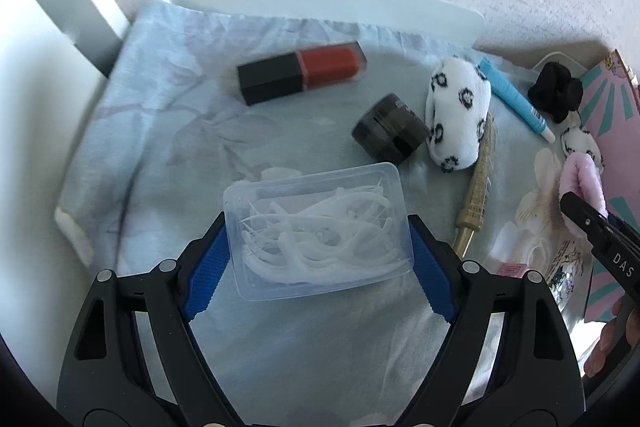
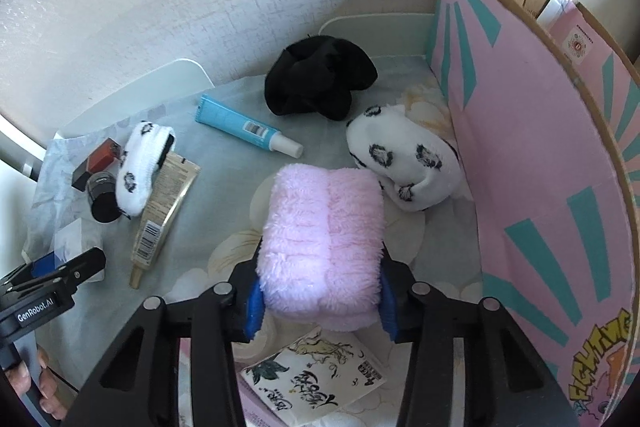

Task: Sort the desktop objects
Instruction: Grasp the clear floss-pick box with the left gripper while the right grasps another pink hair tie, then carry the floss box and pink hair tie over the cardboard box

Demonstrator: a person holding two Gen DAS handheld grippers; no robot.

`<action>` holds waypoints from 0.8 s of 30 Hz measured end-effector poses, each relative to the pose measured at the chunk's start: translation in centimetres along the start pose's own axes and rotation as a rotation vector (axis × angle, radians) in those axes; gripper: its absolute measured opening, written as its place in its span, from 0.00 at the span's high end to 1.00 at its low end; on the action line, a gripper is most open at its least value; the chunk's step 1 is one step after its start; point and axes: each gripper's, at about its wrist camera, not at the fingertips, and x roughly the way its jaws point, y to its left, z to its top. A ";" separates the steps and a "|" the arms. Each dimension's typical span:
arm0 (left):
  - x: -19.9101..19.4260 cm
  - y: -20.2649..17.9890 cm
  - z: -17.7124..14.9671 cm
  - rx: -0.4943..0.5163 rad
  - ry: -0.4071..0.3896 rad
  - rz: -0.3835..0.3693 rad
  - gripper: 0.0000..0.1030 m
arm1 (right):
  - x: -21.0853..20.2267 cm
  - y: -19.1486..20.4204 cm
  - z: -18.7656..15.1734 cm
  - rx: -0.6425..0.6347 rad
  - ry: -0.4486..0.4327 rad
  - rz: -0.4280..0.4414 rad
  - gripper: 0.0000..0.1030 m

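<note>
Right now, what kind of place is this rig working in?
Probably a home dressing or vanity table against a wall: a floral cloth covers it, with cosmetics like a lip gloss and blue tube, plus fluffy wristbands and a black scrunchie.

left gripper [image 1: 318, 251] clamping floss-pick box [image 1: 320, 227], lipstick [image 1: 302, 71] beyond

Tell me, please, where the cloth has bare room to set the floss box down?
Free: the cloth left of the floss box, below the lipstick. Crowded: rightward, where jar, spotted sock, beige tube and blue tube cluster toward the pink box.
</note>
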 end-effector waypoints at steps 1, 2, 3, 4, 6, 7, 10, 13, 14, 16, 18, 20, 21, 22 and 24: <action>-0.5 0.0 -0.1 -0.001 -0.001 0.003 0.20 | -0.2 0.1 0.0 -0.003 0.000 0.001 0.59; -0.9 0.0 -0.2 -0.002 -0.003 0.005 0.20 | -0.6 0.3 0.1 -0.005 -0.002 0.004 0.59; -1.5 0.0 -0.2 -0.002 -0.007 0.008 0.20 | -0.8 0.4 0.2 -0.007 -0.001 0.008 0.59; -2.3 -0.1 -0.3 -0.001 -0.012 0.013 0.20 | -1.3 0.6 0.3 -0.011 -0.001 0.017 0.59; -3.8 -0.2 -0.5 0.001 -0.023 0.017 0.20 | -2.4 1.0 0.5 -0.020 -0.008 0.027 0.59; -4.7 -0.1 -0.5 0.004 -0.028 0.020 0.20 | -3.2 1.3 0.6 -0.031 -0.016 0.036 0.59; -6.9 1.9 1.0 0.023 -0.044 0.016 0.20 | -5.5 2.6 1.4 -0.052 -0.050 0.064 0.59; -8.6 2.2 3.7 0.045 -0.072 0.012 0.20 | -7.7 2.1 2.7 -0.088 -0.081 0.078 0.59; -9.0 2.2 4.3 0.050 -0.085 0.007 0.20 | -9.0 1.8 2.6 -0.098 -0.094 0.086 0.59; -9.6 3.1 6.3 0.056 -0.106 -0.007 0.20 | -10.8 1.0 2.9 -0.112 -0.108 0.100 0.59; -10.3 1.7 7.3 0.066 -0.137 -0.024 0.20 | -12.8 -0.1 3.4 -0.131 -0.130 0.109 0.59; -11.5 0.2 8.0 0.088 -0.162 -0.042 0.20 | -13.8 0.1 4.5 -0.142 -0.147 0.114 0.59; -11.9 -0.8 7.9 0.097 -0.174 -0.048 0.20 | -14.1 0.2 4.6 -0.146 -0.153 0.118 0.59; -12.6 -1.7 8.2 0.111 -0.186 -0.058 0.20 | -14.3 0.3 4.8 -0.151 -0.161 0.118 0.59; -13.6 -3.4 8.5 0.136 -0.202 -0.078 0.20 | -15.8 -0.4 4.8 -0.161 -0.169 0.120 0.59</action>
